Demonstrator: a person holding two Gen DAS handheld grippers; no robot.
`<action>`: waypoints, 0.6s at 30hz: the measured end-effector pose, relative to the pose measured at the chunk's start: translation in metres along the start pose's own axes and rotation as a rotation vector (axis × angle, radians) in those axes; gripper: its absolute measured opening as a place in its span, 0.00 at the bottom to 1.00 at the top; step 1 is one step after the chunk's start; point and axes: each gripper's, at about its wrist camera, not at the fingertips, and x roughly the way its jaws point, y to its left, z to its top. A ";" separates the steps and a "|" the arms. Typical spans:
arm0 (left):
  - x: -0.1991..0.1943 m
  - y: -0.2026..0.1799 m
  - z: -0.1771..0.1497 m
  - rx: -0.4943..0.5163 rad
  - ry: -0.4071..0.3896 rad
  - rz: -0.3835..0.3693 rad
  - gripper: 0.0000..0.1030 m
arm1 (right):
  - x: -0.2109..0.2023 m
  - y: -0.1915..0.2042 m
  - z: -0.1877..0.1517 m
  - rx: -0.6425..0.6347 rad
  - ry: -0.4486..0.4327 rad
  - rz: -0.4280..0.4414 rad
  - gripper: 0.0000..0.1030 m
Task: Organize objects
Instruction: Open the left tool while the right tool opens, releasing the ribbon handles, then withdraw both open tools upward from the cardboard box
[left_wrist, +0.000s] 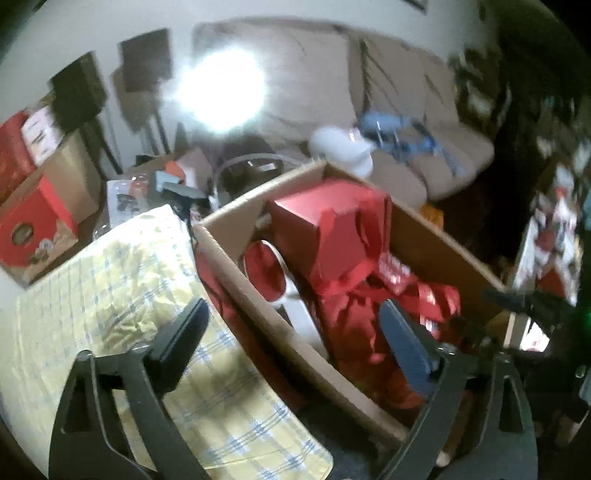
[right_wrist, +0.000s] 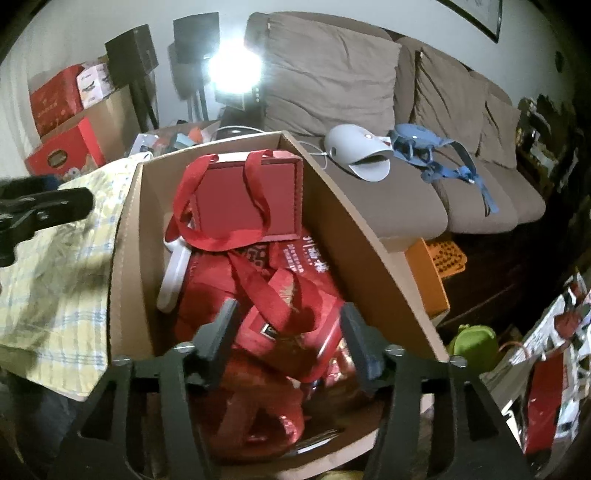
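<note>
Although nothing sits between the pads of either tool, both hang over the open brown cardboard box (right_wrist: 354, 206) that holds the task's things: a stiff red gift box with red ribbon handles (right_wrist: 247, 199) propped upright at the far end, and soft red fabric bags with white lettering and webbing straps (right_wrist: 295, 295) heaped in front of it. The right tool (right_wrist: 288, 332) is spread, its jaws standing to either side of a red strap without pressing on it, so far as the view shows; the left tool (left_wrist: 295, 332) is spread wide, one finger above the yellow and blue checked cloth (left_wrist: 122, 280) lying just beside the box, the other above the red heap. The bags look light, limp and likely to sag or snag on each other, so a strap loop seems the safest place to pinch; the gift box should keep its shape and could be lifted by its ribbon handles or its rim, though its glossy faces may slip. From the right wrist the lettering, the ribbon loops and a white plastic handle-like piece (right_wrist: 173, 273) at the box's left wall show clearly, and the left tool's dark finger shows at the left edge. From the left wrist the picture is blurred, yet it shows a round red lidded tin (left_wrist: 264, 269) against the near wall, which the other view does not show.
</note>
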 end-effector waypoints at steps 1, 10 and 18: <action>-0.001 0.004 -0.005 -0.018 -0.021 0.006 0.94 | 0.001 0.002 0.000 0.006 0.010 -0.003 0.70; -0.018 0.021 -0.025 -0.053 0.004 0.064 0.97 | -0.006 0.019 -0.006 0.036 0.029 -0.033 0.73; -0.046 0.018 -0.030 -0.039 -0.031 0.081 0.97 | -0.041 0.041 -0.015 0.026 -0.006 -0.048 0.78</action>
